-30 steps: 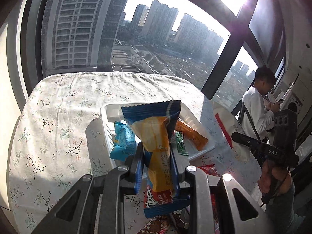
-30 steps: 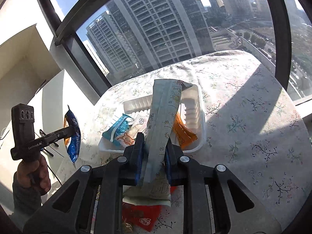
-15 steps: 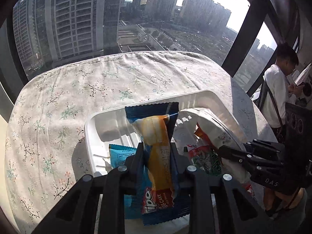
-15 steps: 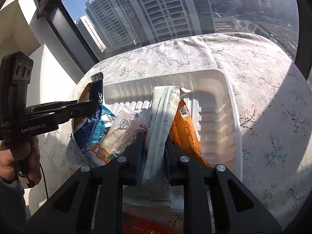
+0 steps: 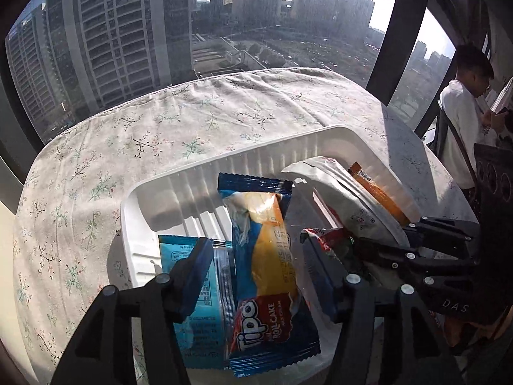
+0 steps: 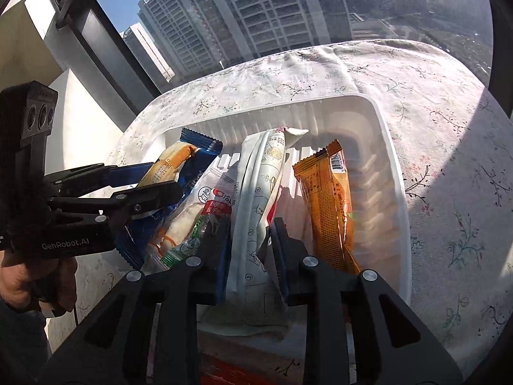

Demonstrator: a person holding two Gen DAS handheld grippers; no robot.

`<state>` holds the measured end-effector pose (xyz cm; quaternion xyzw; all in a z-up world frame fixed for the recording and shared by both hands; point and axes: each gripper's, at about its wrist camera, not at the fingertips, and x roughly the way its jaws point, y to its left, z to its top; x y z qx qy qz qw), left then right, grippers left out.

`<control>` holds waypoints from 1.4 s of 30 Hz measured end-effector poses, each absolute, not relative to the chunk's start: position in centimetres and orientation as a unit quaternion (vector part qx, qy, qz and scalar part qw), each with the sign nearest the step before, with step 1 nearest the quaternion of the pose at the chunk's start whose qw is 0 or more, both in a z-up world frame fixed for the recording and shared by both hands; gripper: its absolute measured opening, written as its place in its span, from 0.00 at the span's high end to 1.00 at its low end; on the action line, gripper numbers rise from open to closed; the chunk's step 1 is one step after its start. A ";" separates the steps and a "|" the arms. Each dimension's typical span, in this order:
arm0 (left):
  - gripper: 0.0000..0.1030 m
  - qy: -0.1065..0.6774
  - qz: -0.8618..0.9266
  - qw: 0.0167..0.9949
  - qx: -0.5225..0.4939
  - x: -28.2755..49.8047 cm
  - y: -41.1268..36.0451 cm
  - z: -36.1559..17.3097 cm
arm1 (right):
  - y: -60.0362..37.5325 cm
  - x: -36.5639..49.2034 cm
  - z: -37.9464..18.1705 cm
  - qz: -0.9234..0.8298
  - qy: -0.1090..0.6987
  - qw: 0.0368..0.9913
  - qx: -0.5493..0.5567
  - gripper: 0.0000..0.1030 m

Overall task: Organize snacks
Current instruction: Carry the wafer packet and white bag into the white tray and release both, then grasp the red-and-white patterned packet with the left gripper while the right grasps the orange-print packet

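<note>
A white ribbed tray (image 5: 138, 192) sits on a floral tablecloth (image 5: 192, 128). My left gripper (image 5: 255, 247) hangs over the tray's near-left part with its jaws opening. The blue-and-yellow Tipo roll cake packet (image 5: 266, 250) lies loose between the fingers, on a light blue packet (image 5: 179, 256). My right gripper (image 6: 250, 234) is low over the tray (image 6: 400, 192), its jaws opening a little. A long white packet (image 6: 259, 192) stands between them with a dark gap at the right pad. An orange packet (image 6: 330, 205) lies to its right and a red-green packet (image 6: 211, 211) to its left.
A person in a white shirt (image 5: 461, 112) stands at the right beyond the table. A red packet (image 6: 231, 375) lies on the cloth before the tray. Large windows close off the far side. A hand (image 6: 29, 282) holds the left gripper (image 6: 163, 179).
Both grippers came down and forward from above the table into the tray. The left jaws have spread wide off the Tipo packet. The right jaws have parted slightly around the white packet.
</note>
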<state>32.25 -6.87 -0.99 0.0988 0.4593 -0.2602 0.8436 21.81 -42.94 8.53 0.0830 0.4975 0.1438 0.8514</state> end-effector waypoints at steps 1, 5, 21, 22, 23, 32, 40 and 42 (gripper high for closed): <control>0.34 0.456 -0.258 0.846 0.099 32.0 -6.7 -0.7 | -43.0 21.6 8.7 0.143 0.499 0.851 0.081 0.71; 0.22 0.436 -0.253 0.857 0.103 30.6 -6.1 0.8 | -43.1 21.0 9.0 0.149 0.503 0.847 0.090 0.46; 0.10 0.384 -0.237 0.891 0.045 22.1 2.0 4.0 | -42.6 18.2 9.8 0.152 0.513 0.839 0.097 0.28; 0.10 0.386 -0.236 0.891 0.042 21.7 2.4 3.9 | -42.6 18.3 9.8 0.153 0.513 0.839 0.098 0.28; 0.10 0.388 -0.235 0.890 0.041 21.3 2.6 3.8 | -42.6 18.3 9.9 0.154 0.513 0.838 0.101 0.28; 0.00 0.395 -0.214 0.890 0.071 16.7 4.1 2.1 | -43.5 18.4 14.2 0.133 0.501 0.848 0.108 0.27; 0.00 0.422 -0.242 0.861 0.150 14.4 3.6 -1.0 | -44.0 9.6 18.5 0.149 0.471 0.866 0.080 0.25; 0.00 0.422 -0.250 0.854 0.172 13.8 3.2 -1.6 | -44.4 6.9 18.1 0.145 0.470 0.866 0.094 0.25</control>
